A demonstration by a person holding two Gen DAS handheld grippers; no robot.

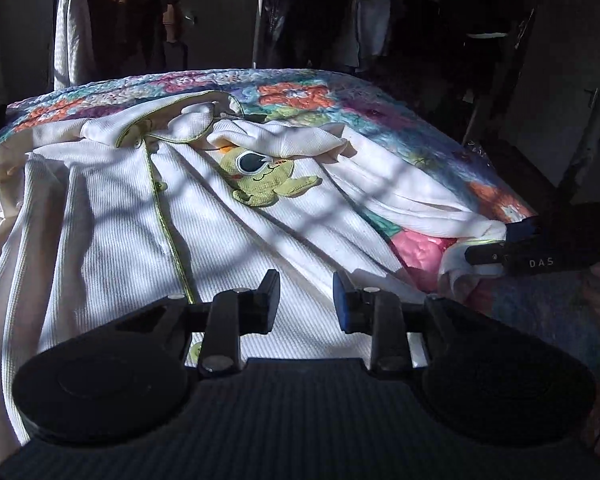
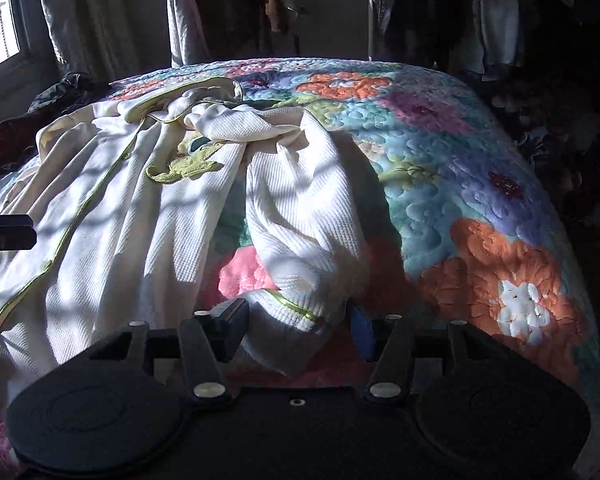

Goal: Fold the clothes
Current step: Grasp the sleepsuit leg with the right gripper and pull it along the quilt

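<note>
The white waffle-knit garment point(image 1: 112, 216) lay spread and rumpled on the bed's flowered quilt point(image 2: 480, 184), its green frog patch point(image 1: 266, 184) ahead of the left hand-held gripper point(image 1: 306, 300) and a little to its right. That gripper hung over the body of the garment with its jaws partly apart and nothing between them, only the ribbed cloth lying below.

The right hand-held gripper point(image 2: 298, 328) stood wider open. The cuff point(image 2: 296, 312) of the near sleeve point(image 2: 300, 208), edged in green, lay in the gap between its jaws, but the pads did not appear to press on it. The sleeve ran away from that gripper toward the bunched collar point(image 2: 204, 100).

It looked to me like the laying-out stage, with both hands free and the garment not yet folded. The next move would seem to call for a fresh hold on the sleeve or a side hem, to carry it across the front. The heap near the collar might want smoothing first.
</note>
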